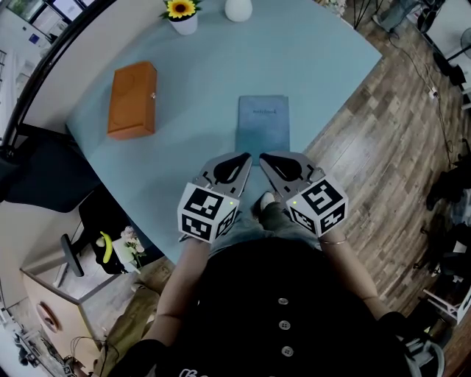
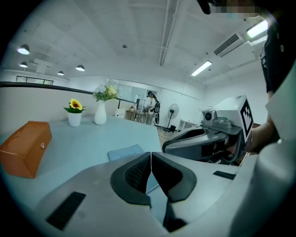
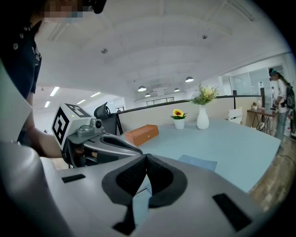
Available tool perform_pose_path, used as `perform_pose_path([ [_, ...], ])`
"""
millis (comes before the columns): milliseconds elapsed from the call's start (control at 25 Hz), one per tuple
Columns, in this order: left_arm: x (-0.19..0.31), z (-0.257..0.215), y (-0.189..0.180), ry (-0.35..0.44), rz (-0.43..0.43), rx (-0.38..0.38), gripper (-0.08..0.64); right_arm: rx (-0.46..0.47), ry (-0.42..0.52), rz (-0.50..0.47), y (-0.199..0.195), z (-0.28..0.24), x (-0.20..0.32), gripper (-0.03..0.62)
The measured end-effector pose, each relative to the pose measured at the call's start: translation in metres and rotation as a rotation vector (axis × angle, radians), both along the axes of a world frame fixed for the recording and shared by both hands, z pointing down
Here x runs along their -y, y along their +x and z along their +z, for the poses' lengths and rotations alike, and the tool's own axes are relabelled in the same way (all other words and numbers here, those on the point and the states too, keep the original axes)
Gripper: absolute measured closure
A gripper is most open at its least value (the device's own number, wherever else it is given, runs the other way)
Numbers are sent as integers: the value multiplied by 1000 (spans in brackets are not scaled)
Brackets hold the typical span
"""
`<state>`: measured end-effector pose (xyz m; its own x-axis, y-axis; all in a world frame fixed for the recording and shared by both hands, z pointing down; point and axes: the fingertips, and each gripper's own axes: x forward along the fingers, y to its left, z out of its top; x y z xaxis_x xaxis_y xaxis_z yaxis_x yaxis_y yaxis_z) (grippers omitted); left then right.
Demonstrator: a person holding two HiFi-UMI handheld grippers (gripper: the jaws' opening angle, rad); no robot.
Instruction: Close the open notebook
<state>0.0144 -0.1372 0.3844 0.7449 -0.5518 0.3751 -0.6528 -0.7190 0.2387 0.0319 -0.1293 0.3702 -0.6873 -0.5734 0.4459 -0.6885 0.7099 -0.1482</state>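
Observation:
A blue-grey notebook (image 1: pixel 263 122) lies flat and closed on the pale blue table (image 1: pixel 199 81), cover up. It shows beyond the jaws in the left gripper view as the notebook (image 2: pixel 126 152) and in the right gripper view as the notebook (image 3: pixel 198 162). My left gripper (image 1: pixel 246 157) and right gripper (image 1: pixel 262 157) are held side by side at the table's near edge, just short of the notebook. Both are shut with nothing between the jaws, and neither touches the notebook.
An orange box (image 1: pixel 132 99) lies at the table's left. A white pot with a sunflower (image 1: pixel 182 15) and a white vase (image 1: pixel 238 9) stand at the far edge. Wooden floor (image 1: pixel 383 169) is at the right; a black chair (image 1: pixel 44 177) stands at the left.

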Motion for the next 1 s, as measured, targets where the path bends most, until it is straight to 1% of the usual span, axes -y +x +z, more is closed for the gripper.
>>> perform_pose_path([
  [320, -2, 4, 1, -25, -8, 0, 543, 19, -4, 13, 2, -1, 0, 591],
  [880, -1, 3, 3, -33, -8, -15, 543, 28, -21, 56, 10, 1, 0, 591],
  [1000, -2, 3, 2, -34, -20, -26, 543, 25, -5, 78, 12, 0, 1, 591],
])
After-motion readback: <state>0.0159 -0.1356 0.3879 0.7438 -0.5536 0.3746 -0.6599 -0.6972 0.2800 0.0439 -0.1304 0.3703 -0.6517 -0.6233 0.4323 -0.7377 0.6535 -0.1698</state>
